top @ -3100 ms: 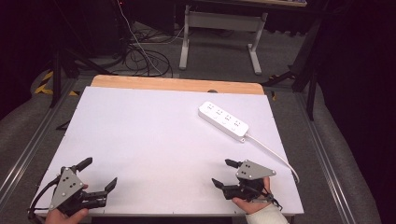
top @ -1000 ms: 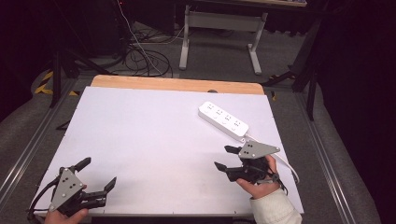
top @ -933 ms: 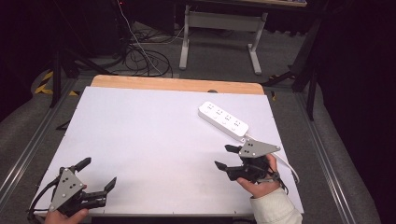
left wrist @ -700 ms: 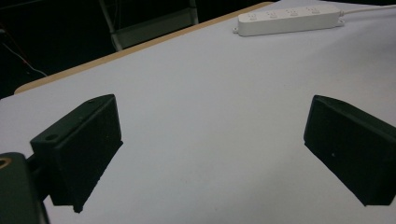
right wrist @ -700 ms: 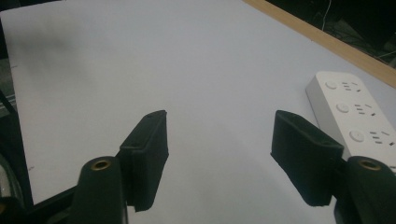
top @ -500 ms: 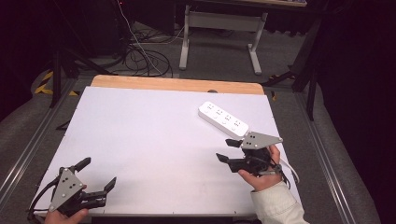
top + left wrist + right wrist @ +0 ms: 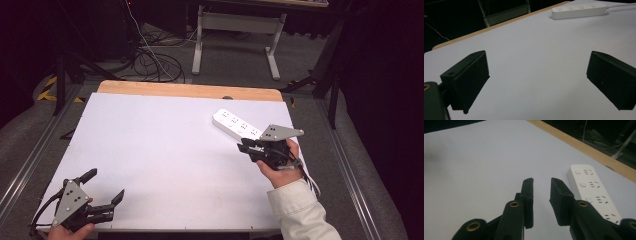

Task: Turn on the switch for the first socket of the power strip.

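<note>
A white power strip (image 7: pixel 236 124) lies at an angle on the white table top (image 7: pixel 150 140), at the far right. My right gripper (image 7: pixel 244 146) hovers just in front of the strip's near end. Its jaws stand a narrow gap apart with nothing between them. In the right gripper view the power strip (image 7: pixel 594 195) lies just right of the right gripper (image 7: pixel 541 181). My left gripper (image 7: pixel 106 183) rests at the near left corner of the table, wide open and empty. Far off in the left gripper view, beyond the left gripper (image 7: pixel 537 57), lies the power strip (image 7: pixel 579 10).
The strip's white cable (image 7: pixel 310 180) runs down the table's right edge behind my right hand. A wooden strip (image 7: pixel 190 91) borders the far edge. Beyond it are a desk frame (image 7: pixel 235 25) and loose floor cables (image 7: pixel 150 65). Metal rails flank the table.
My right gripper has moved forward from the near edge up to the power strip, and its jaws have narrowed. The left gripper has stayed put.
</note>
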`<state>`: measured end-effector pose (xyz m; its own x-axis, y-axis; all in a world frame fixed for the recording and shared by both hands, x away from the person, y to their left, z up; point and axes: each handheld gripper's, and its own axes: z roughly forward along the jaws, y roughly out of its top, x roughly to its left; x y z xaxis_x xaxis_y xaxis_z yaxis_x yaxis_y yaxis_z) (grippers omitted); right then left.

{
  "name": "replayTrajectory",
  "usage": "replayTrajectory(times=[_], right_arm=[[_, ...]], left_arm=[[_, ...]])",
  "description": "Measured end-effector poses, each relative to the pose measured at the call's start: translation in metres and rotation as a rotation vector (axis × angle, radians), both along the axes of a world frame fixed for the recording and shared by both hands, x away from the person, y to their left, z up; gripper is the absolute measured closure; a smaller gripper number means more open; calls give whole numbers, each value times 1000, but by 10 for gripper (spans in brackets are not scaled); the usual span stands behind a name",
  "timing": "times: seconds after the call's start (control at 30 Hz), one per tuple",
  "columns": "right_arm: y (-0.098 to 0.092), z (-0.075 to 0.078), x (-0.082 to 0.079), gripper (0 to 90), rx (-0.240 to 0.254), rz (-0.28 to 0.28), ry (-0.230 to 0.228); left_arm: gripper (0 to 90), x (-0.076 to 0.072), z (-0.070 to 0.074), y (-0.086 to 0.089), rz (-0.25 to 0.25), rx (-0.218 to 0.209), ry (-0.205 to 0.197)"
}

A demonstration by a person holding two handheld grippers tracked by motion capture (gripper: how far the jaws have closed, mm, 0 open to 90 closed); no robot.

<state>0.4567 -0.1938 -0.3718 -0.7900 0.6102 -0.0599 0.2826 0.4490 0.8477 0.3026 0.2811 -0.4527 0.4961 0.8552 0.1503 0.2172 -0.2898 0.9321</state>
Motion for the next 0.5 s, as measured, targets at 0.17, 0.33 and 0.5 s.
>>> replayTrajectory(times=[0.17,0.33,0.5], right_arm=[[-2,2,17,856,-5,-52,30],[-5,-2,33,900,-8,-95,28],[-7,-4,42,900,-11,-120,42]], left_arm=[[48,0,0,0,2,1,-2],[48,0,0,0,4,0,-2],[48,0,0,0,4,1,-2]])
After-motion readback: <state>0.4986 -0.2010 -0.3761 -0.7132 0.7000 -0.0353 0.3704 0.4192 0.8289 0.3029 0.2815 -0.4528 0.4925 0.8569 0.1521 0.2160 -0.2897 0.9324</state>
